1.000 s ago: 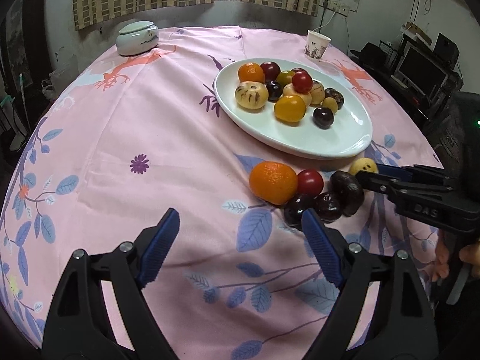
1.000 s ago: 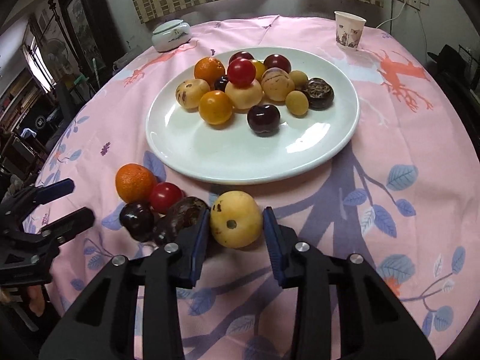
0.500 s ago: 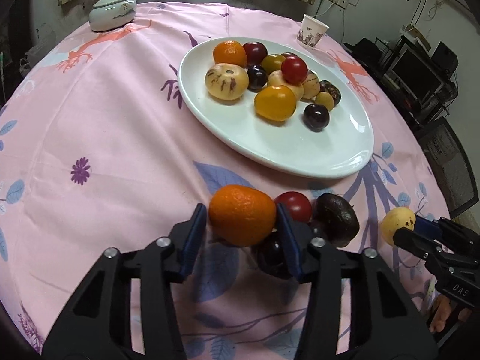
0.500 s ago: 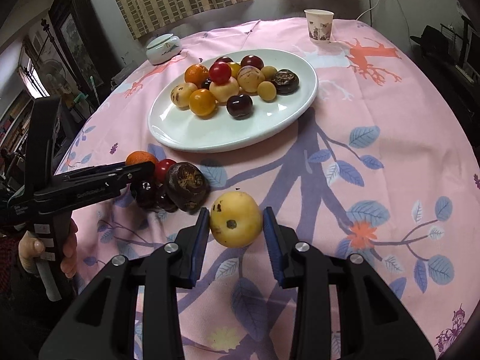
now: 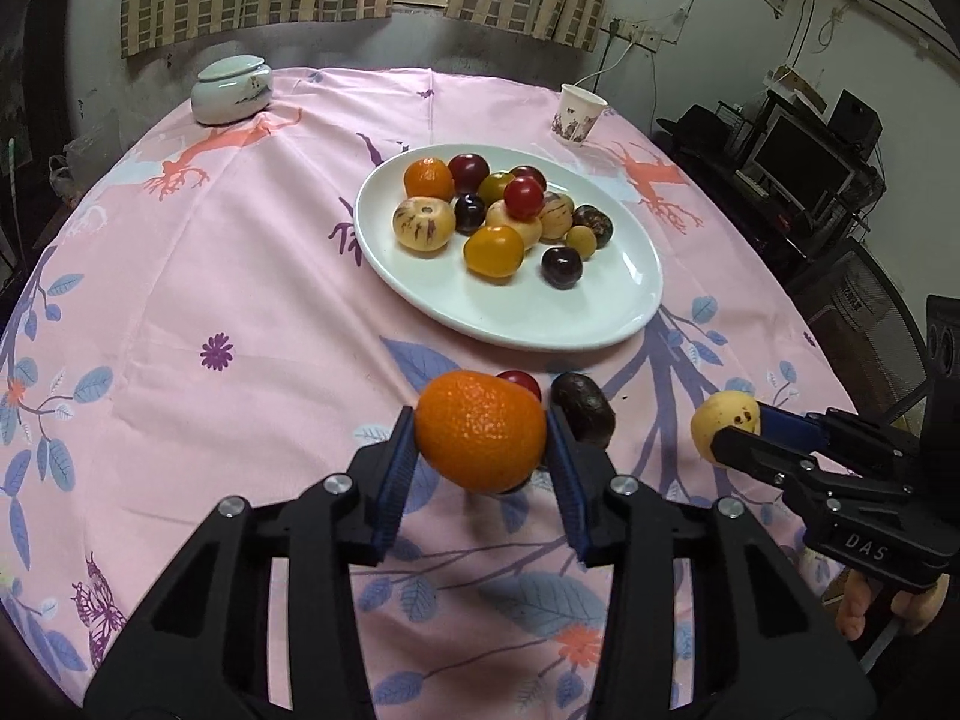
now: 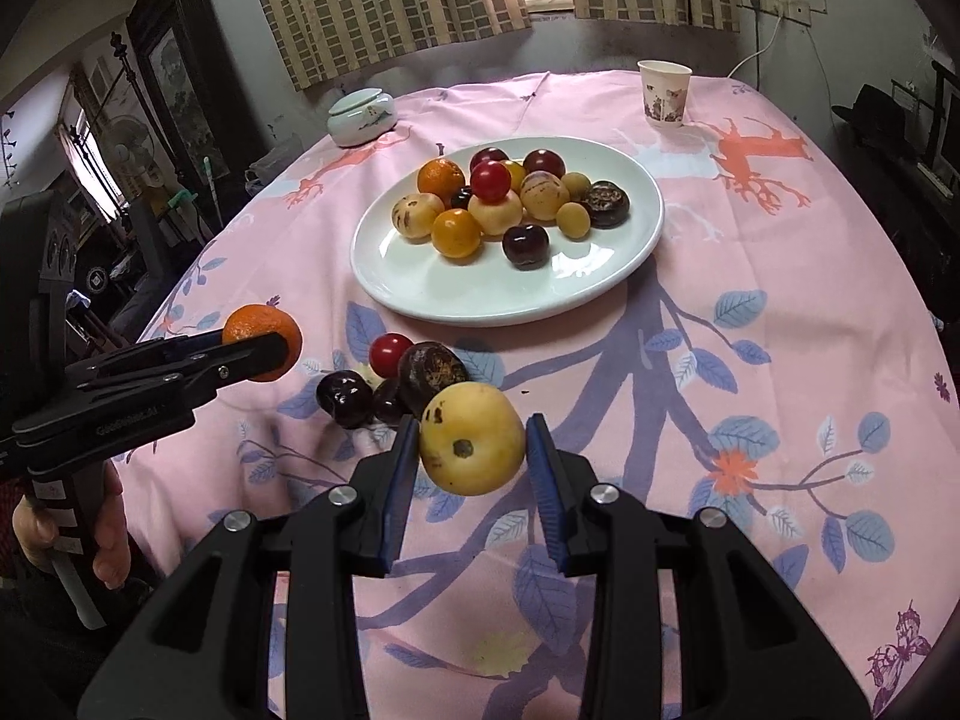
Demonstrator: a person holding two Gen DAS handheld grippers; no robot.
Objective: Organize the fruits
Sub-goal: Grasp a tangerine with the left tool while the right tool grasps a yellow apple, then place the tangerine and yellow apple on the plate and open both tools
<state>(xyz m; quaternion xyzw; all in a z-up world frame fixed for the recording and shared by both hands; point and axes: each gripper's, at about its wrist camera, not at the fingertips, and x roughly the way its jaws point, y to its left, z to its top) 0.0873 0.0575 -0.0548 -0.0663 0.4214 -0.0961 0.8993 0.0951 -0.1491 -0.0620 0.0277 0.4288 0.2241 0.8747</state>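
My left gripper (image 5: 480, 441) is shut on an orange mandarin (image 5: 480, 438) and holds it above the pink tablecloth; it also shows in the right wrist view (image 6: 264, 341). My right gripper (image 6: 471, 447) is shut on a yellow spotted fruit (image 6: 471, 447), lifted off the cloth; it shows at the right of the left wrist view (image 5: 723, 423). A white plate (image 5: 588, 318) with several fruits lies beyond both. A red tomato (image 6: 390, 354), a dark brown fruit (image 6: 432, 372) and dark plums (image 6: 343, 397) lie on the cloth in front of the plate (image 6: 480, 294).
A white lidded jar (image 5: 231, 90) stands at the far left of the round table. A paper cup (image 5: 577, 113) stands at the far right. Curtains and a wall lie behind; a monitor and shelves (image 5: 804, 168) stand to the right.
My left gripper closed on the mandarin and lifted it off the cloth. My right gripper raised the yellow fruit away from the pile.
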